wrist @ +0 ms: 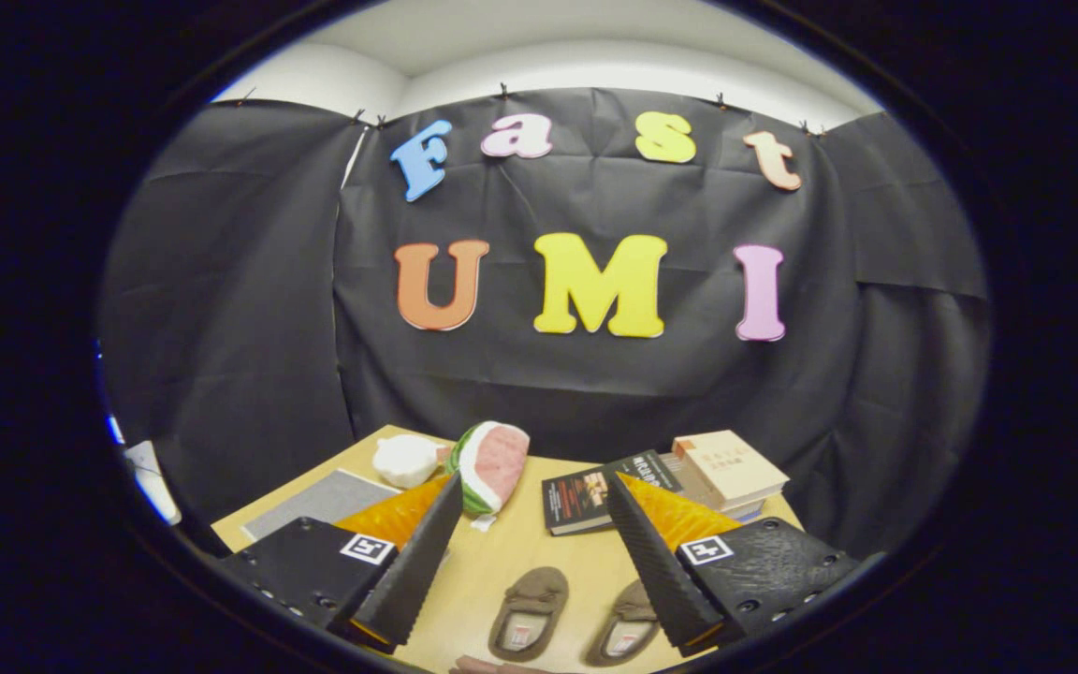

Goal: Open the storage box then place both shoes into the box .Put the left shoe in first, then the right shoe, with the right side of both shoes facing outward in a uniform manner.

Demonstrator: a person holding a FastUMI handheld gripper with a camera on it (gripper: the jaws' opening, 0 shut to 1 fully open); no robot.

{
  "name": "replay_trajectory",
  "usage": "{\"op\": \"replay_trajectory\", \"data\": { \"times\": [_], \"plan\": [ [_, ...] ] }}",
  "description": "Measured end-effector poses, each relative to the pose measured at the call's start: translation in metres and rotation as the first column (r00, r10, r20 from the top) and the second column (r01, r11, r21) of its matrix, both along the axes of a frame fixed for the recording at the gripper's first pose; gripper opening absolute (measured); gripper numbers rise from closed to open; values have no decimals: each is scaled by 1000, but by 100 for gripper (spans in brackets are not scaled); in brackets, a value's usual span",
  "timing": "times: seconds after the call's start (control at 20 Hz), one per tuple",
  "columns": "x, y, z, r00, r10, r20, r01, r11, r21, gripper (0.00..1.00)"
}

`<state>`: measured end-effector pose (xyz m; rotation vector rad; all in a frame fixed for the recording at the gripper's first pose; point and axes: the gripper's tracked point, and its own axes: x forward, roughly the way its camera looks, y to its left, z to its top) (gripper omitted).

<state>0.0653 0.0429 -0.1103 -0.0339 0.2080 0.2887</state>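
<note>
Two small brown slippers lie side by side on the wooden table (502,562), toes pointing away from me. The left shoe (528,610) sits between my fingers. The right shoe (626,629) is partly covered by my right finger (656,566). My gripper (530,491) hovers above the table, open, with nothing between its fingers. A pinkish edge of something (492,666) shows just below the shoes, too cut off to tell what it is.
A watermelon-slice plush (492,463) and a white plush (406,460) lie at the table's far side. A dark book (595,491) and a stack of tan books (731,473) sit far right. A grey flat panel (324,501) lies far left.
</note>
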Motion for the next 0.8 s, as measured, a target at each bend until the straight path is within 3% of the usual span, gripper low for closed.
{"op": "replay_trajectory", "data": {
  "times": [0.15,0.35,0.6,0.8],
  "plan": [
    [14,34,-43,990,77,-122,-72,996,46,95],
    [25,76,-92,948,192,-254,-175,981,89,96],
    [26,130,-137,825,377,-421,-277,919,278,96],
    [34,141,-178,754,384,-533,-222,913,343,96]
  ]
}}
